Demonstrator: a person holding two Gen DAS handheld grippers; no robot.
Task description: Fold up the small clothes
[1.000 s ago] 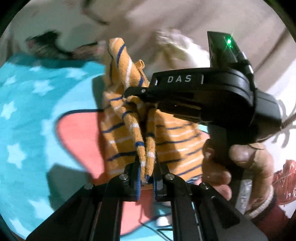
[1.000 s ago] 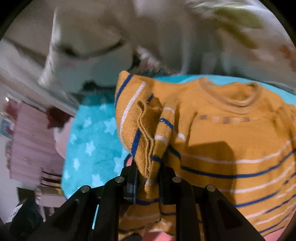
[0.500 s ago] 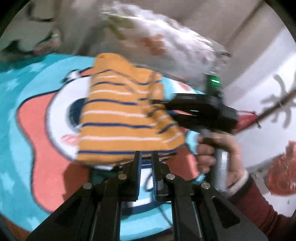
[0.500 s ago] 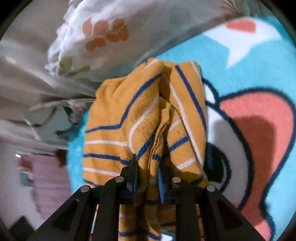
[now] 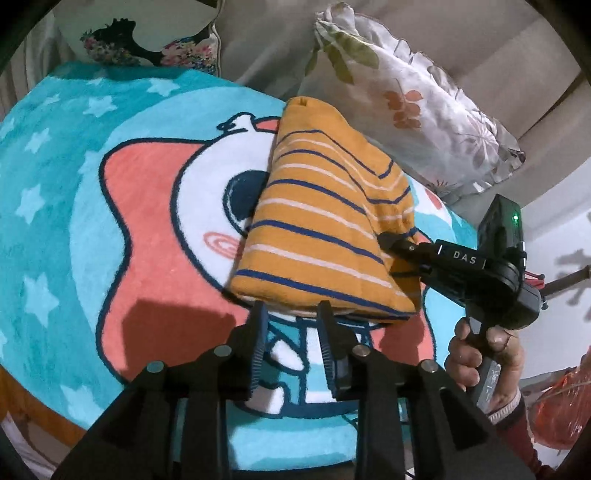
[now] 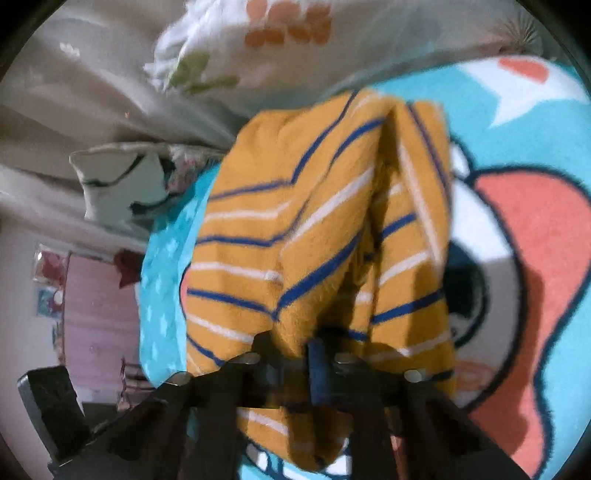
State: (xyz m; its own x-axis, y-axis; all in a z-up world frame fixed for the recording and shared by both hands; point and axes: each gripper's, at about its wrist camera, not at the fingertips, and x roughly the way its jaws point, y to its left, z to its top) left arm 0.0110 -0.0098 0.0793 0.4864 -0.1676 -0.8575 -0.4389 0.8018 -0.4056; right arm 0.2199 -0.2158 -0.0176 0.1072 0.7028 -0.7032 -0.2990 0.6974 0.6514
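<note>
An orange sweater with blue and white stripes [image 5: 317, 229] lies folded on a cartoon rug [image 5: 110, 229]. My left gripper [image 5: 291, 314] is open and empty, its fingertips just short of the sweater's near edge. My right gripper [image 5: 388, 240] reaches in from the right onto the sweater's right edge. In the blurred right wrist view the sweater [image 6: 314, 240] bunches up between the right gripper's [image 6: 291, 347] fingers, which look partly parted with cloth between them. I cannot tell whether they still grip it.
A floral pillow [image 5: 413, 92] lies behind the sweater and a second pillow [image 5: 147, 33] at the back left. The rug's front edge [image 5: 44, 410] is near the bottom left. A red bag [image 5: 561, 410] sits at the far right.
My left gripper let go of the sweater, opened and drew back. The sweater went from hanging between both grippers to lying folded on the rug. The right gripper lowered with it.
</note>
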